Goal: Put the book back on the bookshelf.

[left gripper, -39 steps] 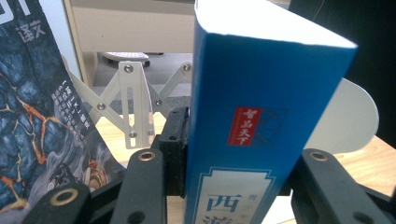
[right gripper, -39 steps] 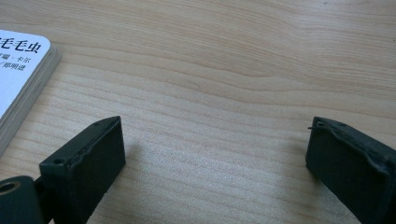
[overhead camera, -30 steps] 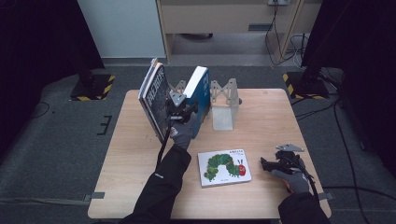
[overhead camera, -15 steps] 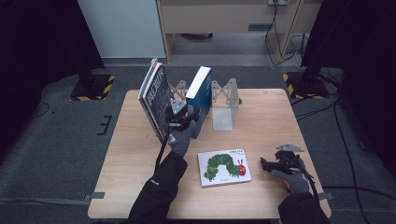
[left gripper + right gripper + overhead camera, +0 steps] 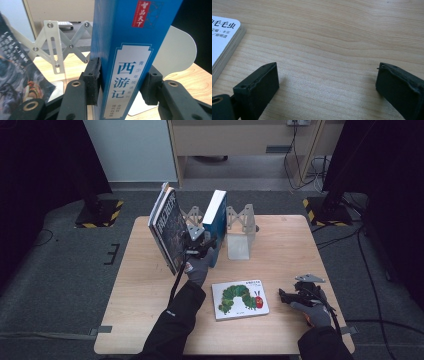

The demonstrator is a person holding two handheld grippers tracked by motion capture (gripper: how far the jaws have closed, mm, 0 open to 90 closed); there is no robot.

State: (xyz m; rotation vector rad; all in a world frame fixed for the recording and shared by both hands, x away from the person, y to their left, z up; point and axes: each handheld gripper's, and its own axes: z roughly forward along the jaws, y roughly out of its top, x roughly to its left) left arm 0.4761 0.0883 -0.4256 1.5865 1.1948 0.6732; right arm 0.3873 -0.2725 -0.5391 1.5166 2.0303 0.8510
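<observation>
A blue book [image 5: 216, 215] stands upright at the back of the wooden table [image 5: 285, 245], in an expanding white metal book rack [image 5: 239, 227]. My left gripper [image 5: 200, 242] is shut on its spine. In the left gripper view both black pads [image 5: 93, 75] press the blue book [image 5: 130, 50] from either side. A dark-covered book [image 5: 167, 227] leans just left of the hand. A caterpillar picture book [image 5: 240, 299] lies flat near the front. My right gripper [image 5: 284, 296] rests on the table to its right, open, with bare wood between its jaws [image 5: 327, 82].
The rack's scissor lattice [image 5: 62, 42] and a white bookend plate [image 5: 175, 55] stand behind the blue book. The dark book's cover [image 5: 17, 72] is close on the left. A corner of the picture book [image 5: 222, 40] lies left of the right gripper. Yellow-black floor stands flank the table.
The left hand has drawn slightly back toward the near side with the blue book still in its jaws. The right hand has stayed put.
</observation>
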